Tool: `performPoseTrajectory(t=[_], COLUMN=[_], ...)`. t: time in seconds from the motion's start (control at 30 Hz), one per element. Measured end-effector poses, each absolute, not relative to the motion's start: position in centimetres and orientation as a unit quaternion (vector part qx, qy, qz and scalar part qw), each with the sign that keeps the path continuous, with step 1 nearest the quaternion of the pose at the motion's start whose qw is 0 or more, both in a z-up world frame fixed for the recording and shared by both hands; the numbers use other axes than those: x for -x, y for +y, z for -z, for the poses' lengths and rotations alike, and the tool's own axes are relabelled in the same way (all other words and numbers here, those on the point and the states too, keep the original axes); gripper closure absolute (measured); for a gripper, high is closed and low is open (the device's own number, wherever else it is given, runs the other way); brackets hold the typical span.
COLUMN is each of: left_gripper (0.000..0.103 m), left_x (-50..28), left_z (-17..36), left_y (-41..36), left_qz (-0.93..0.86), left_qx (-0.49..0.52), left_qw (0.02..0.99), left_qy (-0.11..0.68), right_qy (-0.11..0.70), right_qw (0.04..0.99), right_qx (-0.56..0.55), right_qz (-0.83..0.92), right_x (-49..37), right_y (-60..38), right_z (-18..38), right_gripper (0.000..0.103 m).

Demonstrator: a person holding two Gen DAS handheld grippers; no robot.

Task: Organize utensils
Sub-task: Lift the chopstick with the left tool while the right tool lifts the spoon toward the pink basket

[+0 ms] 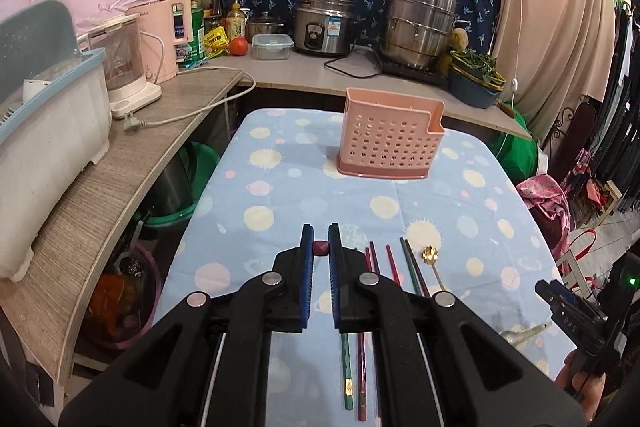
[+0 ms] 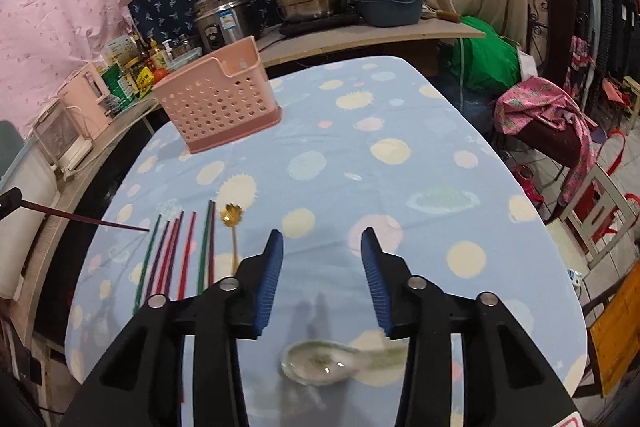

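Two grippers hang over a table [image 2: 400, 99] spread with a blue spotted cloth. The left gripper [image 1: 321, 247] has its jaws pinched together on the end of a dark red chopstick [image 2: 86, 218], which in the right wrist view sticks out level from the left edge of the picture, above the table's left edge. The right gripper [image 2: 322, 247] has its jaws apart with nothing between them; a pale ceramic spoon [image 2: 320, 367] lies on the cloth below it, near the table's near edge. Several more chopsticks [image 2: 176, 251], red and green, lie side by side near the left edge, with a gold spoon [image 2: 233, 223] just beside them on the right. A pink perforated caddy [image 1: 390, 139] stands upright towards the far left corner, well apart from the chopsticks.
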State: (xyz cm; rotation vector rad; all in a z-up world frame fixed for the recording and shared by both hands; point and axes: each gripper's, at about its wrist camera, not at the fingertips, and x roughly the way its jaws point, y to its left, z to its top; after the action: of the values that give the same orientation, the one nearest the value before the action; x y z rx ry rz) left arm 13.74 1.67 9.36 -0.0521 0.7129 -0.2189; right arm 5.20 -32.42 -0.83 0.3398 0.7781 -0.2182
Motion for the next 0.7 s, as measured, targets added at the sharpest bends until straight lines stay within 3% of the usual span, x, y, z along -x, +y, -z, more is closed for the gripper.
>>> performPoseTrajectory(t=[0.23,0.53,0.6,0.67,0.7], left_gripper=[0.096,0.096,0.096,0.096,0.096], left_x=[-11.4,-9.4,-9.3,-9.3,-9.3], left_z=[-8.4,-7.8,-7.7,-7.8,-7.7], left_y=[2.5,2.3,2.2,2.1,2.2], left_qz=[0.103,0.105,0.104,0.102,0.103], left_qx=[0.033,0.022,0.021,0.022,0.023], left_qw=[0.925,0.920,0.919,0.919,0.919], left_qy=[0.364,0.377,0.379,0.379,0.379], right_qy=[0.391,0.379,0.381,0.385,0.383], right_qw=[0.886,0.875,0.871,0.871,0.873], right_qx=[-0.204,-0.275,-0.287,-0.286,-0.283], right_qz=[0.146,0.127,0.115,0.104,0.103], right_x=[-0.5,-0.4,-1.1,-1.5,-1.5], right_y=[-34.8,-36.9,-37.2,-37.0,-36.8], right_z=[3.5,5.9,6.3,6.3,6.2], right_gripper=[0.048,0.047,0.052,0.080,0.080])
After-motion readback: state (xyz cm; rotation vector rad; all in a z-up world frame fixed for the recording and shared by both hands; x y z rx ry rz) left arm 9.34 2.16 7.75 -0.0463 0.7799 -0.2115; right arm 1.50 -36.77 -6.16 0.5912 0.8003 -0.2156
